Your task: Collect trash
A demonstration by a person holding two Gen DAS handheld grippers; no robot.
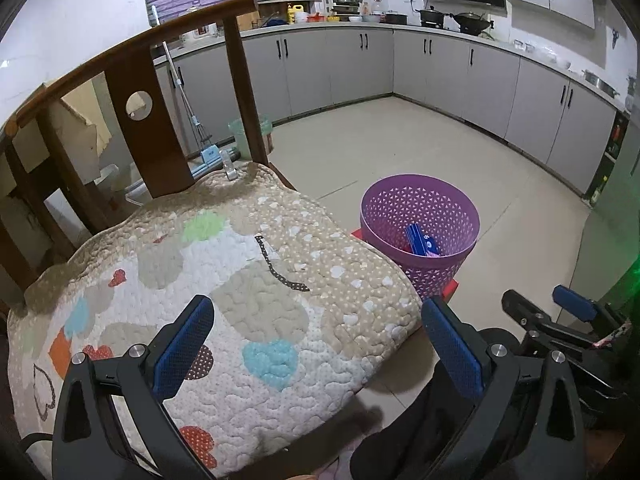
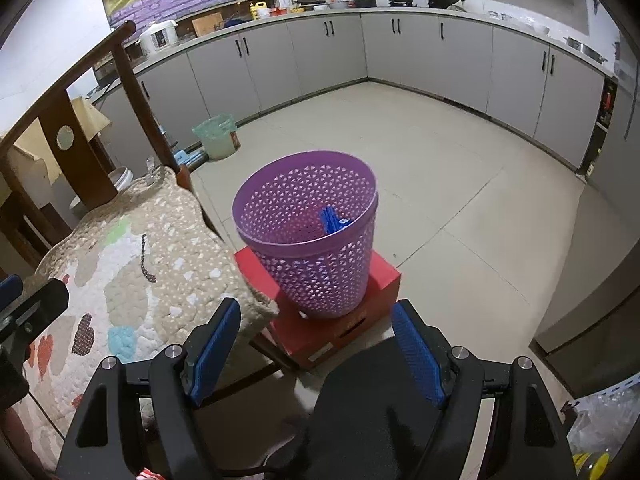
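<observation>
**Both grippers open, blue trash in basket**

The left gripper (image 1: 320, 344) hovers over the cushion (image 1: 224, 300) on the chair (image 1: 132, 80), jaws wide apart and holding nothing. The right gripper (image 2: 316, 344) is likewise spread and bare, facing the purple basket (image 2: 312, 240). The basket stands on a red box (image 2: 384, 276) beside the chair; a blue pack (image 2: 334, 220) lies inside.

On the tiled kitchen floor (image 2: 460, 184) we see a red box (image 2: 340, 320) bearing a purple basket (image 2: 312, 248); a quilted cushion (image 1: 200, 280) covers the wooden chair (image 1: 132, 80).
</observation>
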